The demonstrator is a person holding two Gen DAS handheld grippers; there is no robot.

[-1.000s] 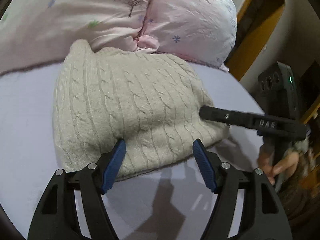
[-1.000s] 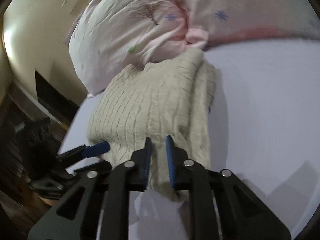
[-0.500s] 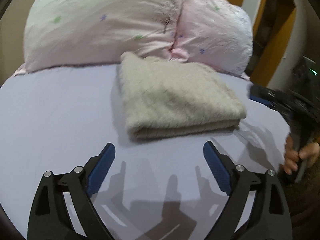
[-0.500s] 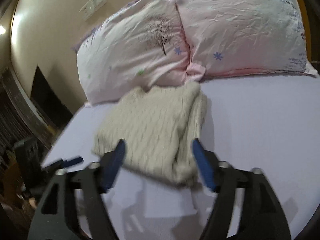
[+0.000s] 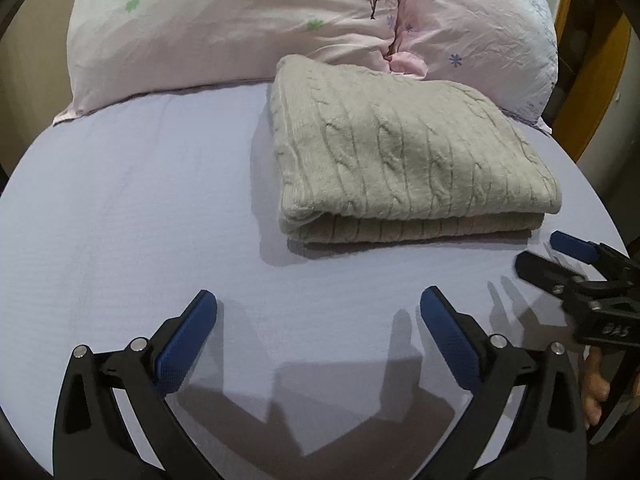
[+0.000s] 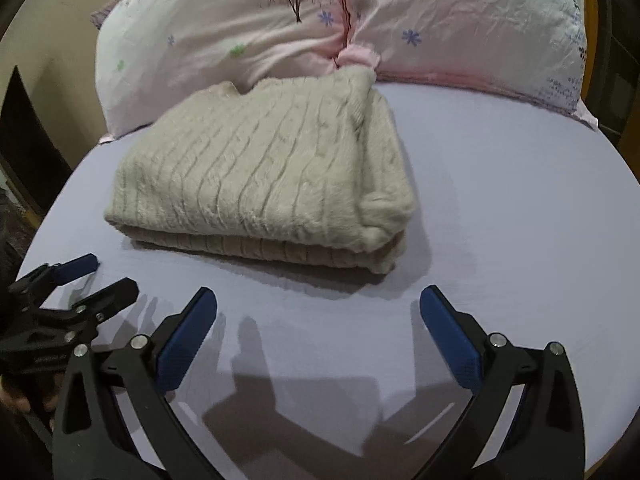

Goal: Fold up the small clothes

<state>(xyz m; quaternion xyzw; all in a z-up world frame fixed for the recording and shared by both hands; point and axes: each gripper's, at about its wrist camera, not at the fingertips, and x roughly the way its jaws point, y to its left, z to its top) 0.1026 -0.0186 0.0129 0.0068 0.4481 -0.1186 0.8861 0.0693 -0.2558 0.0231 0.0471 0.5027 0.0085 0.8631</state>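
A beige cable-knit sweater (image 5: pixel 404 152) lies folded in a neat rectangle on the lavender bed sheet (image 5: pixel 140 200), its far edge against the pillows. It also shows in the right wrist view (image 6: pixel 264 176). My left gripper (image 5: pixel 318 308) is open and empty, held back from the sweater's near edge. My right gripper (image 6: pixel 318 308) is open and empty, also back from the sweater. Each gripper shows in the other's view: the right one at the right edge (image 5: pixel 540 256), the left one at the left edge (image 6: pixel 106 276).
Two pink floral pillows (image 5: pixel 248 20) (image 5: pixel 480 28) lie side by side behind the sweater, also in the right wrist view (image 6: pixel 224 32). The sheet (image 6: pixel 500 220) drops off at the bed's edges on both sides. A wooden frame (image 5: pixel 592 60) stands at the far right.
My right gripper let go of the sweater's edge and opened. Both grippers pulled back toward me, away from the folded sweater, which stays flat on the bed.
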